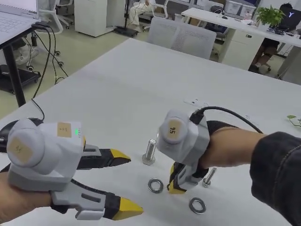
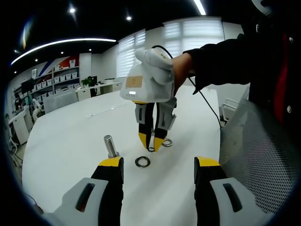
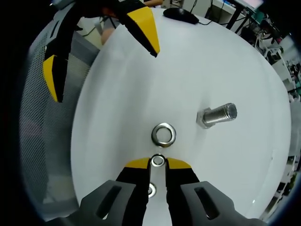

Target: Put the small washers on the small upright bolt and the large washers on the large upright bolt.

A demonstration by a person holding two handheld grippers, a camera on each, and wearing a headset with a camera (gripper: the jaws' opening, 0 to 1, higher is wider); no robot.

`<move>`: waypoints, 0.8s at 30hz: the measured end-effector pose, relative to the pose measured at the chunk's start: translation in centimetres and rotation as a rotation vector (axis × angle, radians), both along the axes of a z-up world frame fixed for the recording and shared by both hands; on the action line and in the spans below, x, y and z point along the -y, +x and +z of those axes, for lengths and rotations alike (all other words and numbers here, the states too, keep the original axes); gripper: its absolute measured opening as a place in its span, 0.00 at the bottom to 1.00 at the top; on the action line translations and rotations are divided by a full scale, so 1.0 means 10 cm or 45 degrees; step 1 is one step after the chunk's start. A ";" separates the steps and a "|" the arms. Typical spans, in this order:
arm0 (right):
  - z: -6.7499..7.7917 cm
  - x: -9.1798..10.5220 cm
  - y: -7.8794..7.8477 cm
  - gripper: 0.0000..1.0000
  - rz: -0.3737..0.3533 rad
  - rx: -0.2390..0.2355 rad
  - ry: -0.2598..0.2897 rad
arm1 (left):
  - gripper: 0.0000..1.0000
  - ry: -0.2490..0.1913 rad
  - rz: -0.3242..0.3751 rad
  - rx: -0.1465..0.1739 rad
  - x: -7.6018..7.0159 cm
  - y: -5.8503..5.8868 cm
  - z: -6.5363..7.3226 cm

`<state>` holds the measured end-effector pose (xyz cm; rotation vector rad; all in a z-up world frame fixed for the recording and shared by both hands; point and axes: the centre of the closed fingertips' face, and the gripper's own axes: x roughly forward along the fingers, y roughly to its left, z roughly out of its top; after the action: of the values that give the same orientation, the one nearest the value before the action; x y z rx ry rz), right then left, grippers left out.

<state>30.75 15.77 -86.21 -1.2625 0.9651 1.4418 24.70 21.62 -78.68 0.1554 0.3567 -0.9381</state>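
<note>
One shiny flat small washer (image 3: pixel 158 160) between clenched right gripper (image 3: pixel 158 164) fingers (image 3: pixel 139 165); left gripper (image 2: pixel 159 163) fingers (image 2: pixel 111 163) wide apart

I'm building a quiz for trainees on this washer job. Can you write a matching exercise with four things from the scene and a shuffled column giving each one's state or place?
Things:
1. large bolt
2. small washer
3. left gripper
4. large washer

States:
A. open, holding nothing
B. pinched between the tips of the right gripper
C. lying loose on the table
D. standing upright, no washer on it

Pairs: 1-D, 2-B, 3-A, 4-C
</note>
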 end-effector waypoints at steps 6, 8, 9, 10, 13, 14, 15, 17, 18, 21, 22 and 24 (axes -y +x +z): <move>0.11 0.07 0.03 0.13 -0.013 -0.002 0.000 | 0.60 0.002 -0.006 -0.002 0.01 0.00 -0.01; 0.15 0.09 0.06 0.13 -0.017 0.005 0.003 | 0.60 0.003 -0.007 -0.002 0.01 0.01 0.00; 0.17 0.09 0.06 0.13 -0.020 0.005 0.004 | 0.60 0.002 -0.008 -0.001 0.01 0.01 0.00; 0.19 0.11 0.07 0.13 -0.024 0.004 0.004 | 0.60 0.002 -0.009 -0.001 0.02 0.01 0.00; 0.23 0.13 0.10 0.13 -0.032 0.010 0.010 | 0.60 0.002 -0.012 -0.002 0.02 0.01 0.00; 0.24 0.15 0.10 0.13 -0.037 0.008 0.009 | 0.60 0.003 -0.012 -0.001 0.03 0.01 0.00; 0.25 0.16 0.10 0.13 -0.036 0.008 0.010 | 0.60 0.003 -0.012 0.000 0.03 0.01 0.00; 0.28 0.18 0.11 0.13 -0.039 0.013 0.008 | 0.60 0.002 -0.012 -0.001 0.03 0.01 0.00; 0.29 0.20 0.12 0.13 -0.041 0.015 0.005 | 0.60 0.001 -0.012 -0.001 0.03 0.01 0.00; 0.31 0.23 0.13 0.13 -0.048 0.018 0.002 | 0.60 0.001 -0.015 -0.001 0.04 0.01 0.00; 0.32 0.24 0.13 0.13 -0.048 0.019 0.002 | 0.60 0.002 -0.015 -0.001 0.04 0.02 0.00; 0.35 0.26 0.14 0.13 -0.053 0.022 0.002 | 0.60 0.000 -0.016 -0.001 0.04 0.02 0.00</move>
<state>32.12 13.12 -82.73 -1.2448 0.9732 1.3971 24.87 21.24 -78.70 0.1576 0.3567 -0.9506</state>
